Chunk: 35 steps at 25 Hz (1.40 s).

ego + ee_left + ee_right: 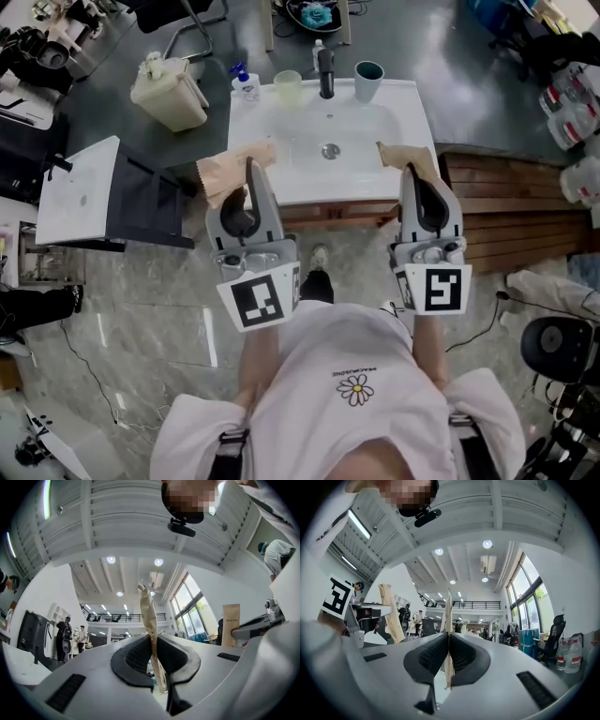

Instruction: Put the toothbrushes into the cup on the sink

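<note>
My left claw (151,644) is pressed shut on the left pack (148,613), a brown paper sleeve standing upright between its jaws. My right claw (448,646) pinches the right pack (447,613) in the same way. In the head view, both packs overlap the near edge of the white sink (347,178). At the sink's far rim, a pale cup (288,89) stands left of the tap (325,70) and a teal cup (368,82) stands right of it.
</note>
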### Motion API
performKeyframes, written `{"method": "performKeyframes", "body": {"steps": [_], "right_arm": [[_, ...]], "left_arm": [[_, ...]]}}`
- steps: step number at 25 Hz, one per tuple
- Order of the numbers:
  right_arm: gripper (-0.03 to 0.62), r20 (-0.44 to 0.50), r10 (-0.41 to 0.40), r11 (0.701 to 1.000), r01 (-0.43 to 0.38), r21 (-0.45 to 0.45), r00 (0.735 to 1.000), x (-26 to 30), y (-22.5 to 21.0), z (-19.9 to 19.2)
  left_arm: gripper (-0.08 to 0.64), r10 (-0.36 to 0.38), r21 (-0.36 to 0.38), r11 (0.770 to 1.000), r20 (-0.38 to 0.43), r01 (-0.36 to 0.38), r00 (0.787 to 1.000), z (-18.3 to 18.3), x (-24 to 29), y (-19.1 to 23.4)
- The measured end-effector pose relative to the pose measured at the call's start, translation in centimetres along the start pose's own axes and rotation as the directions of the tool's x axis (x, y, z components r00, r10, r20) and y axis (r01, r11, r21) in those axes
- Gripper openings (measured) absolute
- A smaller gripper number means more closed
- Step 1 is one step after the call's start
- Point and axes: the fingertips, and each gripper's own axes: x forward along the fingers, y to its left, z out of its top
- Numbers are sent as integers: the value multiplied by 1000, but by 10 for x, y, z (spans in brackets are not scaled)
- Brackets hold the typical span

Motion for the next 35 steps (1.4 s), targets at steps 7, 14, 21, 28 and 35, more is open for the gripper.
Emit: {"method": "performKeyframes", "body": {"steps": [7,14,21,28,35], "right_arm": [[14,-6,-44,999,44,-4,999,91,-8,-10],[14,-28,-75,997,75,-7,997,136,-22,-18],[14,-45,-78,997,78,10,996,153,-43,-31],[14,-48,-45,999,46,21,998,160,-58,-42],[14,-48,-31,999,33,37,998,165,-68,-46]], "left_arm": [[37,-24,11,1000,20,23,1000,-26,87,42],[37,-47,-7,999,24,47,999,-47,137,55],[37,-38,-2,999,-17,38,999,-62,155,43],[37,-8,21,1000,-28,8,1000,-63,163,28],[37,15,32,999,-26,-14,1000,-64,172,25]]}}
